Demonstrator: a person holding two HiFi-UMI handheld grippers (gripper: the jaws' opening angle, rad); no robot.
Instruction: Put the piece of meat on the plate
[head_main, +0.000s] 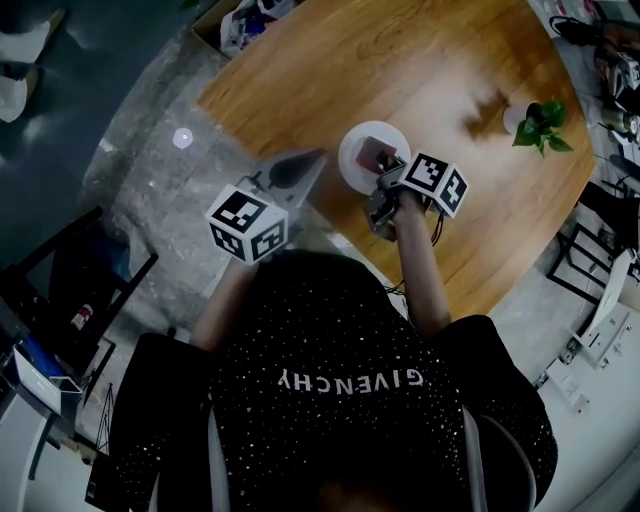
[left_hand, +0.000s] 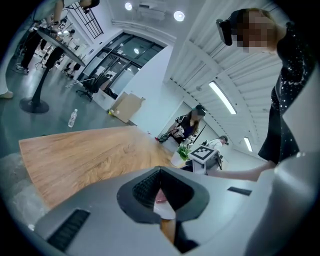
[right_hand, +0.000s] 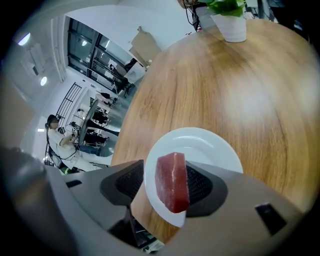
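Observation:
The dark red piece of meat (right_hand: 172, 182) stands on end between the jaws of my right gripper (right_hand: 165, 184), over the near rim of the white plate (right_hand: 200, 145). It leans against the right pad, while the left pad stands apart from it with a gap, so the jaws are open. In the head view the plate (head_main: 360, 138) lies near the round table's front edge, with the meat (head_main: 380, 155) and right gripper (head_main: 386, 172) at its near side. My left gripper (head_main: 305, 165) hovers just left of the plate, its jaws together and holding nothing.
A small potted plant (head_main: 540, 122) in a white pot stands to the right on the wooden table (head_main: 420, 60). The table's curved front edge runs just below the plate. A box of clutter (head_main: 235, 25) sits beyond the far left edge.

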